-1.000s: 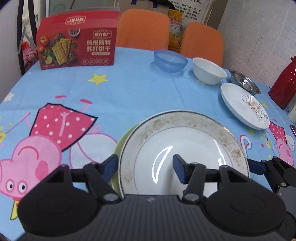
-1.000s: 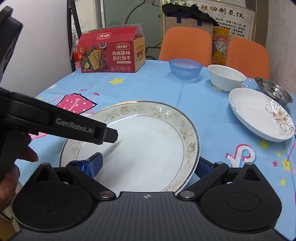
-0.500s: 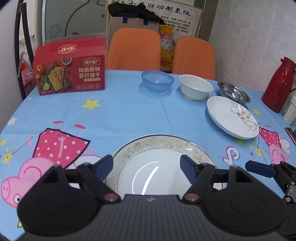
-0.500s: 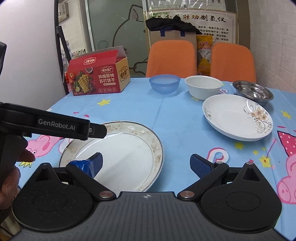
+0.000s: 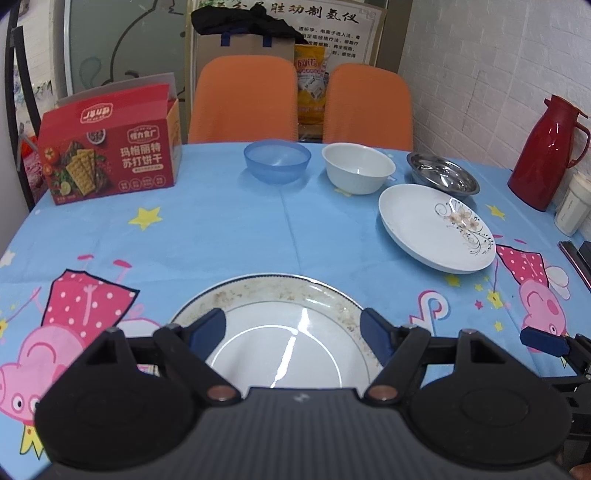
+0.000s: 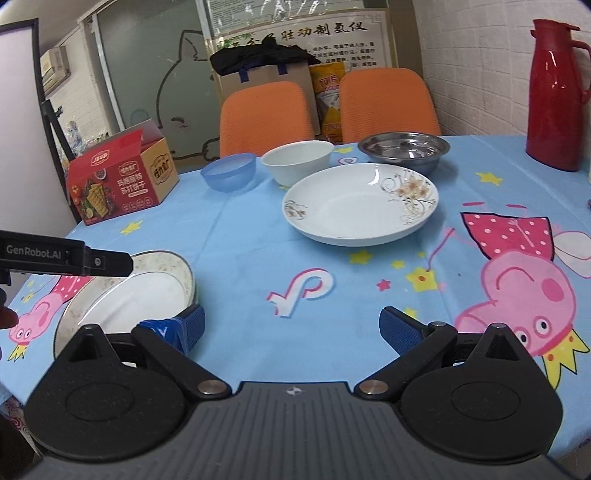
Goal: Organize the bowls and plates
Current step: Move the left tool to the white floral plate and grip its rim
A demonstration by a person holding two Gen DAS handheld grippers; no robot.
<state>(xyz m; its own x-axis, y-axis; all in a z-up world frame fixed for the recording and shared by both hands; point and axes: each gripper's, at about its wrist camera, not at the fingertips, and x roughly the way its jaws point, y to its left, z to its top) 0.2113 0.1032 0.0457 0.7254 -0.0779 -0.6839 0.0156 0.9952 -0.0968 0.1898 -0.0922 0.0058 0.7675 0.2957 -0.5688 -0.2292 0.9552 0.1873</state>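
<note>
The red cracker box (image 5: 110, 147) at the far left of the tabletop carries large white Chinese characters on its front, 玛格丽特 above 苏打饼干, and a small dark badge above them reads 悝力食厂 or something close. The white logo at its top is too small to read.

In the right wrist view, the side of the left gripper (image 6: 66, 256) shows the white brand name "GenRobot.AI".

On the wall poster (image 6: 295, 33) behind the chairs, a big black headline ends in 制氢仪; its first characters are hidden by a dark cloth, and the smaller lines below are not legible.

The yellow bag (image 5: 312, 74) between the chairs has print, but it is unreadable.
</note>
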